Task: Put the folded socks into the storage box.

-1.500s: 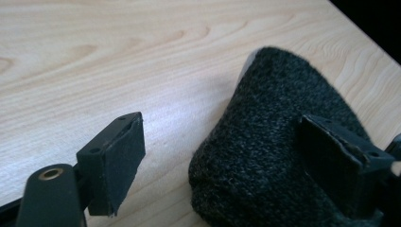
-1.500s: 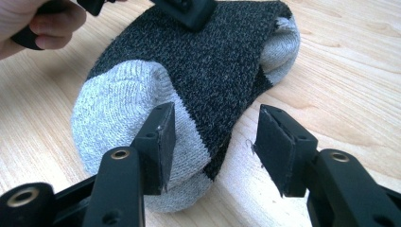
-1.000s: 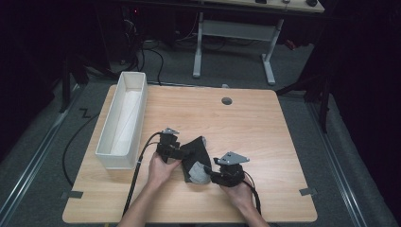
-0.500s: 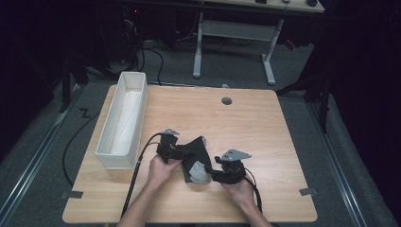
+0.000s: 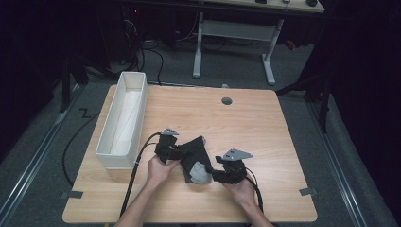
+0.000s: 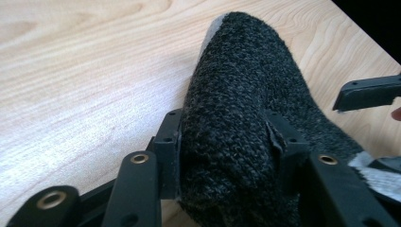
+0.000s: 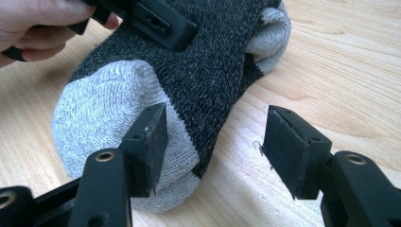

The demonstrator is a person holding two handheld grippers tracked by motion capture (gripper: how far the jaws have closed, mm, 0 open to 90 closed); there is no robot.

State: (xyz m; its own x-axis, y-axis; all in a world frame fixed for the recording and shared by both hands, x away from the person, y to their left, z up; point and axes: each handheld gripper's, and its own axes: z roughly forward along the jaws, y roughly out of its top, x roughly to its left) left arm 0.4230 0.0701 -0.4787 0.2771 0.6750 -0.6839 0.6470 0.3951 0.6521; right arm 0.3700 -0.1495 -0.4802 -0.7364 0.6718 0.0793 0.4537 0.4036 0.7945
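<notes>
A dark grey sock (image 5: 195, 153) with a light grey toe and heel lies on the wooden table (image 5: 265, 127), near the front middle. My left gripper (image 5: 182, 152) comes at it from the left. Its jaws have just been closing, and in the left gripper view the pads squeeze the sock's (image 6: 241, 71) dark knit, left gripper (image 6: 227, 146). My right gripper (image 5: 213, 174) is at the light grey end. Its jaws have just been opening and stand apart, right gripper (image 7: 215, 142), one pad beside the grey end of the sock (image 7: 189, 71).
A long white bin (image 5: 120, 120) stands along the table's left edge. A round cable hole (image 5: 227, 100) sits near the far edge. Beyond the table is a white desk frame (image 5: 231, 28). Bare wood lies to the right and behind the sock.
The sock looks a little more bunched at its dark end, where the left gripper is. Both hands have stayed nearly in place.
</notes>
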